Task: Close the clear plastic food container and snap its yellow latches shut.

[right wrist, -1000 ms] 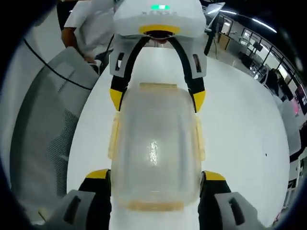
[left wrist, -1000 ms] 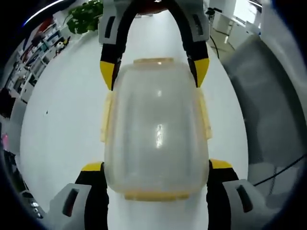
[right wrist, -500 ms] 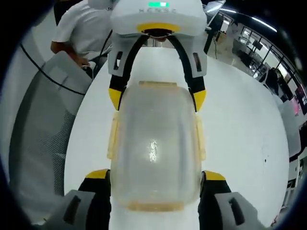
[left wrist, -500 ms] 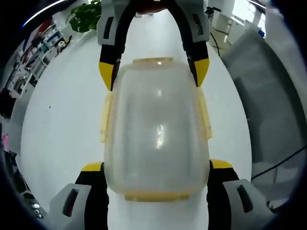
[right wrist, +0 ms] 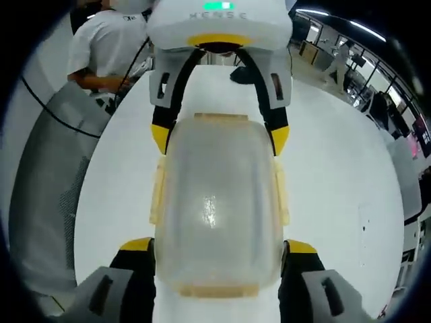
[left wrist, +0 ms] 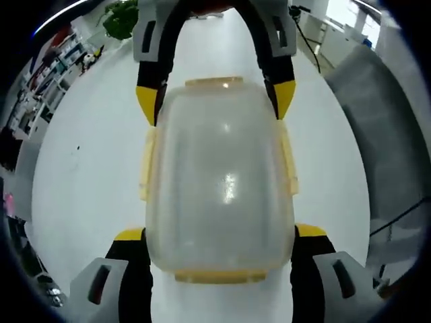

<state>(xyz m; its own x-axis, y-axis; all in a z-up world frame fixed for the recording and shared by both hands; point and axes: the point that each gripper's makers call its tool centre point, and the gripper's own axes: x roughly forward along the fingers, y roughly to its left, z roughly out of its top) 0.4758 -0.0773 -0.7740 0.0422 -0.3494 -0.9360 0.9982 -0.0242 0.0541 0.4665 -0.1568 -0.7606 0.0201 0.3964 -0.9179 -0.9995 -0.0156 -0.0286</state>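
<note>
The clear plastic food container has its lid on, over the white table. Pale yellow latches run along its long sides and both ends; whether they are snapped down I cannot tell. My left gripper is shut on the near end, one yellow-tipped jaw on each side. My right gripper reaches in from the top of the view and is shut on the far end. In the right gripper view the container sits the same way between my right gripper and my left gripper.
A grey mesh chair stands by the table edge, also visible as the chair. A person in a white shirt is behind it. A green plant and shelves lie beyond the table's far left.
The background has slid behind the container while it stays fixed between both grippers, so hands and container have moved together. Neither grip has changed.
</note>
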